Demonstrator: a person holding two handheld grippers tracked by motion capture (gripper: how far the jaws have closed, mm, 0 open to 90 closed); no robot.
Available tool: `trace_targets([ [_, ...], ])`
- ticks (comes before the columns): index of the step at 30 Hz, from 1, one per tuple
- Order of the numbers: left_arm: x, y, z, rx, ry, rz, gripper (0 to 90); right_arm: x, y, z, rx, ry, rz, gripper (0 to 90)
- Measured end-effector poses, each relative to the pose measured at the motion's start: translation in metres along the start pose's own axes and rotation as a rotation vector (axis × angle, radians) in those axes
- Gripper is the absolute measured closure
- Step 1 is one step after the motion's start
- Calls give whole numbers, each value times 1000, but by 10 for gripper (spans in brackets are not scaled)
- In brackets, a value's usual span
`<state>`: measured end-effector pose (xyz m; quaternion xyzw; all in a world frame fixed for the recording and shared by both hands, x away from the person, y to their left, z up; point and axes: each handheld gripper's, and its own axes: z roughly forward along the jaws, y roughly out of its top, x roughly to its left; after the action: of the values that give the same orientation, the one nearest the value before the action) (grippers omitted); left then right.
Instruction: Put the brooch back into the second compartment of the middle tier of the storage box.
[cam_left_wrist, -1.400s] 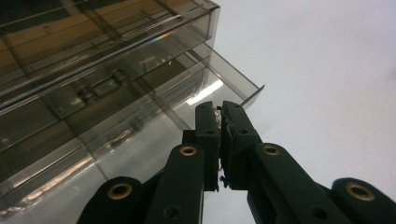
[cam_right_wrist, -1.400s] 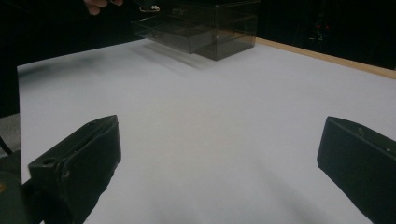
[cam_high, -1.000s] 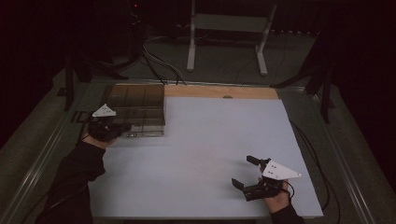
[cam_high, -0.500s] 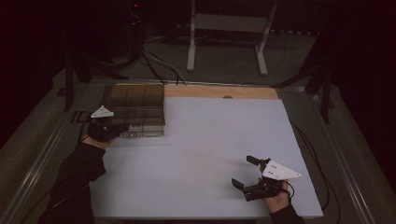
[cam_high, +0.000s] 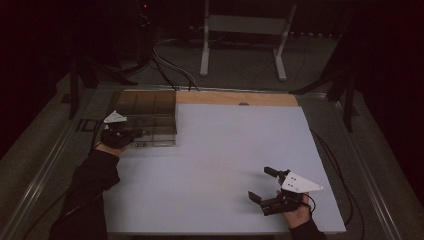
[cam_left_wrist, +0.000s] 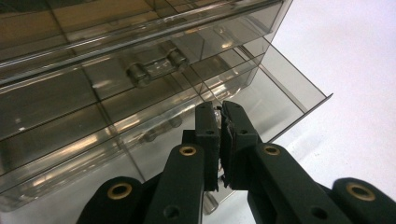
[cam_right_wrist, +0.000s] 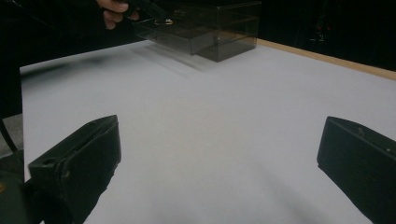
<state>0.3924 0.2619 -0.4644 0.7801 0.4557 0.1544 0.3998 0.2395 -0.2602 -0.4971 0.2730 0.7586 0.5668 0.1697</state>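
Note:
A smoky clear plastic drawer box (cam_high: 150, 112) stands at the table's back left corner; it also appears in the left gripper view (cam_left_wrist: 116, 56) and far off in the right gripper view (cam_right_wrist: 219, 28). My left gripper (cam_high: 140, 133) is at the box's front, shut on the small clear handle of the lowest drawer (cam_left_wrist: 280, 93), which sticks out a little. Its jaws (cam_left_wrist: 220, 112) stand pressed together on that handle. My right gripper (cam_high: 258, 183) rests open near the front right of the white table (cam_high: 225, 160), with nothing between its jaws (cam_right_wrist: 219, 154).
A wooden strip (cam_high: 235, 98) runs along the table's back edge. Behind it on the floor stand a metal frame (cam_high: 240, 30) and cables (cam_high: 170, 70). Metal rails border the table's left and right sides. The person's left sleeve (cam_high: 90, 190) lies at the front left.

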Motion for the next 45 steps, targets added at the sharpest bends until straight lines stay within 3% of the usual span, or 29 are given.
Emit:
trace_targets([
  [15,1,4,4,-34,40,-30,859,0,0,0,3,4,4,0],
  [18,1,4,3,-52,52,-39,798,0,0,0,5,3,1,0],
  [20,0,4,2,-55,63,-42,705,0,-1,0,6,4,2,0],
  [22,0,3,1,-57,59,-46,672,0,0,0,2,4,4,0],
  [25,-2,3,-1,-52,51,-55,525,0,-1,1,9,4,2,0],
  [29,-4,4,-5,-57,42,-61,400,0,0,0,2,4,1,0],
  [38,-11,7,-12,-71,44,-61,259,0,0,1,8,5,4,0],
  [45,-19,11,-14,-50,37,-56,119,0,0,0,3,3,3,0],
])
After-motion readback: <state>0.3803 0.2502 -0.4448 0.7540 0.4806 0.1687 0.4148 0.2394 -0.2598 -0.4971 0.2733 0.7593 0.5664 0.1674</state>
